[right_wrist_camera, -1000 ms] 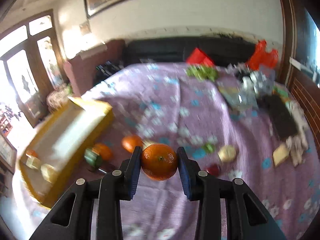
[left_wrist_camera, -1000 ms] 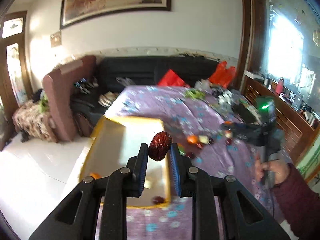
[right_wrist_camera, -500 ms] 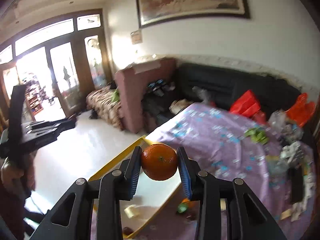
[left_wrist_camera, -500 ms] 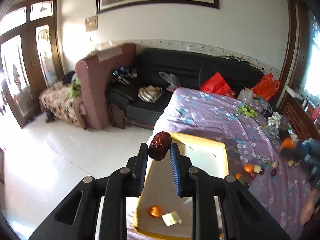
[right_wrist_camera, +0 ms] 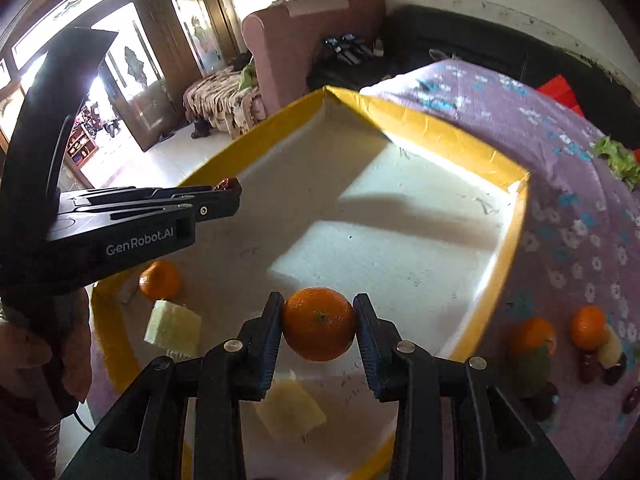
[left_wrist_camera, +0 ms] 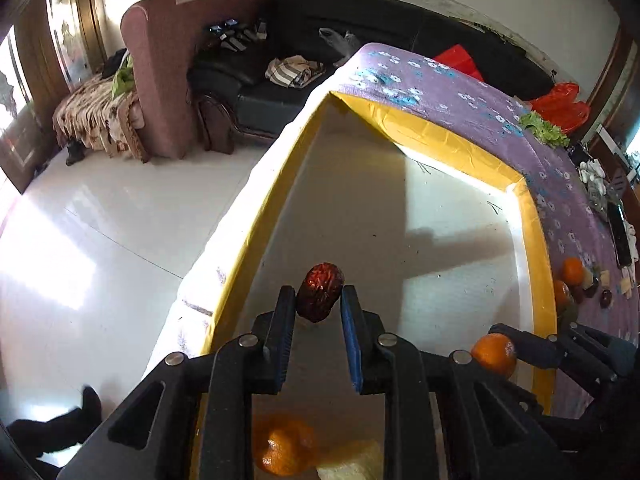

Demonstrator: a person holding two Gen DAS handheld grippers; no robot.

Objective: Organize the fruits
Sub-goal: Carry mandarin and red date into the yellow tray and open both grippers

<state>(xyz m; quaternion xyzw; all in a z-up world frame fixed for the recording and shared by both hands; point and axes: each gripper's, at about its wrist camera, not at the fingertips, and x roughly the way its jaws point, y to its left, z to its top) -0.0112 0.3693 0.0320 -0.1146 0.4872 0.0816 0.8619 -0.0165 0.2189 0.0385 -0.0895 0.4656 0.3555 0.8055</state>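
Note:
A white box with a yellow rim point(left_wrist_camera: 440, 148) lies on the purple flowered cloth. My left gripper point(left_wrist_camera: 317, 300) hangs over the box's near left part. A dark red date point(left_wrist_camera: 320, 298) sits between its pads, and its jaws are opening. My right gripper point(right_wrist_camera: 319, 308) is shut on an orange point(right_wrist_camera: 319, 324) above the box floor point(right_wrist_camera: 400, 248). In the right wrist view the left gripper point(right_wrist_camera: 230, 196) reaches in from the left with the date point(right_wrist_camera: 229, 183) at its tip. Another orange point(right_wrist_camera: 160, 280) and two pale fruit pieces point(right_wrist_camera: 173, 328) lie in the box.
Loose oranges point(right_wrist_camera: 588, 326) and dark dates point(right_wrist_camera: 588, 368) lie on the cloth right of the box. Green leaves point(right_wrist_camera: 618, 158) sit farther back. A hand point(right_wrist_camera: 24, 356) holds the left gripper. The table edge drops to a white floor point(left_wrist_camera: 100, 220) at the left, with sofas behind.
Both grippers swung left from over the table and came down over the yellow-rimmed box, each still carrying its fruit. The room view gave way to the box interior.

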